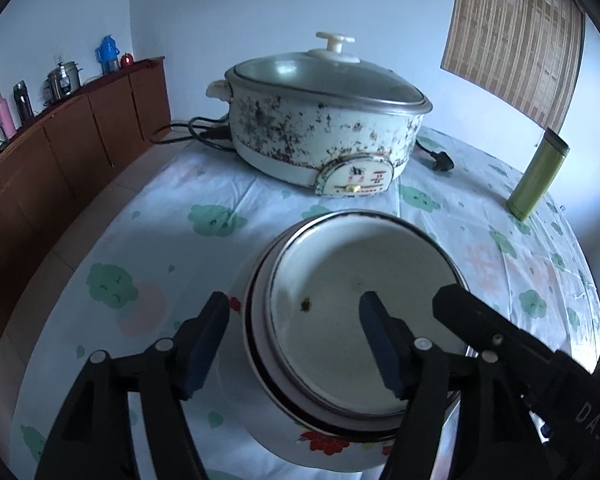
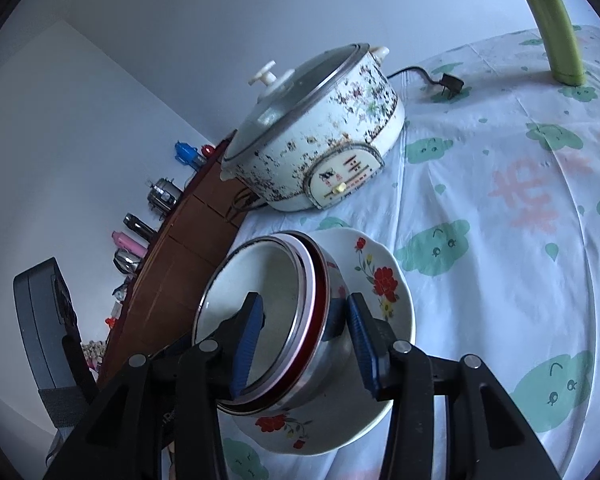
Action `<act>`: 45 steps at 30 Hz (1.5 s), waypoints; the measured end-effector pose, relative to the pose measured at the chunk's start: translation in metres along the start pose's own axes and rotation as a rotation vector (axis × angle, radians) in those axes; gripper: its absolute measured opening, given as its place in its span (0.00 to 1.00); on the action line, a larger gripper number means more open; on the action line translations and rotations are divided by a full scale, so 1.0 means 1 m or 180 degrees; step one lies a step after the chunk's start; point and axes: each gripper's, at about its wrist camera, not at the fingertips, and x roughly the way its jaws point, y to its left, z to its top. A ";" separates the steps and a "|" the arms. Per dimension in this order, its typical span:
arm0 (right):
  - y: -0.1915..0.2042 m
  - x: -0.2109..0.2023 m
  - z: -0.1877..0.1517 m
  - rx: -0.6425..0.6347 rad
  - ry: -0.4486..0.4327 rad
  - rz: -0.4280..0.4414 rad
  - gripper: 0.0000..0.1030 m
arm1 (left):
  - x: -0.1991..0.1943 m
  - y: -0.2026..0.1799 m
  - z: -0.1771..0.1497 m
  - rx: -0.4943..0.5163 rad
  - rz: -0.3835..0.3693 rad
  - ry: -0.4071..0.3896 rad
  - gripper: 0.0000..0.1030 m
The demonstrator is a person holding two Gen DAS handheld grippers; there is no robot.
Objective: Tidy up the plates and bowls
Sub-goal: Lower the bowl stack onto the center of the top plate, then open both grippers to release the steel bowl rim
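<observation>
A brown sideboard (image 1: 72,140) runs along the left wall, and on its top stand a pink flask (image 1: 3,115), a dark flask (image 1: 23,100), a steel pot (image 1: 63,77) and a blue bottle (image 1: 108,54). To the right of it is the table, covered with a white cloth (image 1: 172,208) printed with green clouds. At the back of the table sits an old electric cooker (image 1: 320,120) with a glass lid, its white wall badly speckled and its plug (image 1: 440,162) lying loose on the cloth. In front of the cooker, near the table's front edge, stands the stack: a flowered plate (image 2: 384,280) at the bottom, with nested bowls (image 1: 364,312) sitting in it, the top one white inside with a small dark spot on its floor. The left gripper (image 1: 296,340) hangs over the near left side of the stack with its jaws apart, one finger outside the rim and the other above the bowl's inside, neither pad pressing on the wall. The right gripper (image 2: 304,344) straddles the bowls' wall from the right, one blue pad inside the top bowl and the other against the outside; whether the pads actually squeeze it I cannot tell. Far right on the cloth stands a green flask (image 1: 538,174), upright and well apart from the stack.
</observation>
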 end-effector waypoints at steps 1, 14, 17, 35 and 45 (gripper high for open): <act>0.002 0.000 0.000 -0.0038 -0.0017 -0.0017 0.46 | 0.000 0.000 0.000 0.0009 0.0021 -0.0007 0.68; 0.001 -0.006 -0.008 -0.0170 -0.0246 -0.0136 0.50 | -0.005 0.002 -0.005 0.0076 0.0060 -0.0031 0.70; 0.001 -0.010 -0.010 -0.0205 -0.0296 -0.0184 0.54 | -0.006 0.006 -0.007 0.0040 0.0014 -0.0010 0.70; 0.006 -0.032 -0.032 -0.0438 -0.0466 -0.0345 0.55 | -0.038 0.008 -0.025 0.0090 -0.0020 -0.0239 0.69; 0.011 -0.044 -0.041 -0.0539 -0.0642 -0.0357 0.62 | -0.046 0.012 -0.032 0.0053 -0.0043 -0.0380 0.72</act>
